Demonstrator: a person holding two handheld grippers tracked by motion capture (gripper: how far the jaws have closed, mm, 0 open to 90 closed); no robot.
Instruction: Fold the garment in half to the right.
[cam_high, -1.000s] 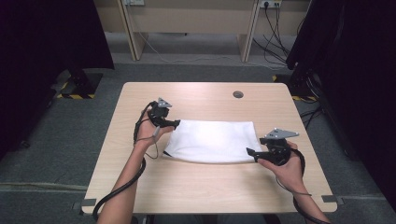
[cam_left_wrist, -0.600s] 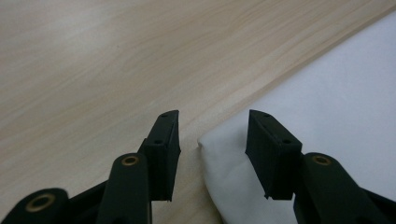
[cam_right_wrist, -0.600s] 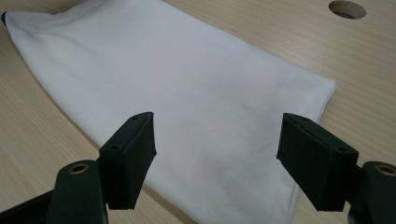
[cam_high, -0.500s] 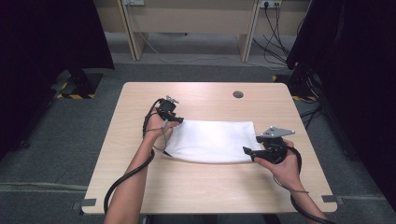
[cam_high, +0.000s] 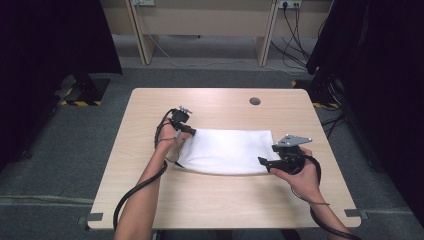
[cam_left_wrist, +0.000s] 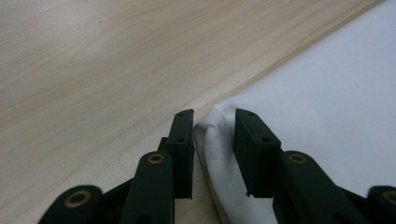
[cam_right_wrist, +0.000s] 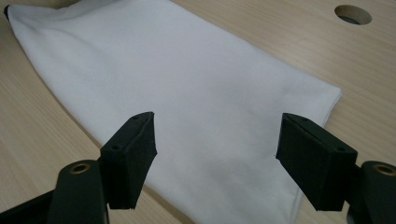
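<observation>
White cloth (cam_high: 226, 158) lying long across mid-frame; left gripper (cam_left_wrist: 214, 140) just closing, pinching its left corner; right gripper (cam_right_wrist: 217, 158) wide, empty, over right end.

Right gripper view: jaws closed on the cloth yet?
No. The right gripper stands wide open over the white cloth, both pads apart above its near end and pinching no fabric.

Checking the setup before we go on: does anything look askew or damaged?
Nothing damaged. The white cloth lies flat on the table, except its corner bunched between the closing left gripper jaws.
</observation>
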